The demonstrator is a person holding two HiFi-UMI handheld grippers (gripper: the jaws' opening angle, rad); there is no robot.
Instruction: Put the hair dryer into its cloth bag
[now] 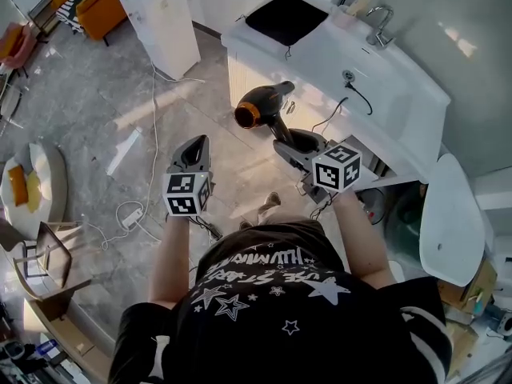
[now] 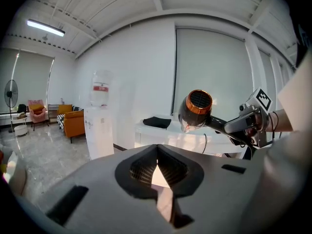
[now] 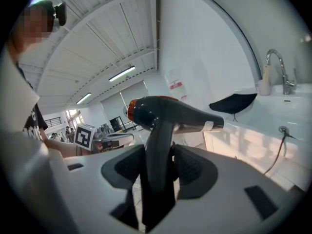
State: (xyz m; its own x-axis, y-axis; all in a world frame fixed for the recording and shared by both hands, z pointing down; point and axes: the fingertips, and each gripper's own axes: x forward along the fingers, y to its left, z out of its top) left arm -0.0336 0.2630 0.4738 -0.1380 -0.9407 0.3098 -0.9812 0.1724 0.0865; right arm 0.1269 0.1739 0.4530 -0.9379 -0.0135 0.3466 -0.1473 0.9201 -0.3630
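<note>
right gripper [image 3: 161, 179] jaws clamped the hair dryer [image 3: 170, 116] handle; left gripper [image 2: 157, 172] jaws pressed together, empty; cloth bag [image 1: 286, 17] lay on counter [image 1: 400, 78].

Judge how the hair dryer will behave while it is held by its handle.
Likely rigid: the hair dryer shows a hard moulded shell. Probably top-heavy, since its barrel overhangs the handle clamped in the right tool, so it may pivot. The smooth handle could slip.

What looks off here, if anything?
Nothing spilled or damaged. A loose white cable sprawls across the floor beside the person: possible trip hazard. The right gripper holds the hair dryer by its handle; the cloth bag lies flat on the counter.
</note>
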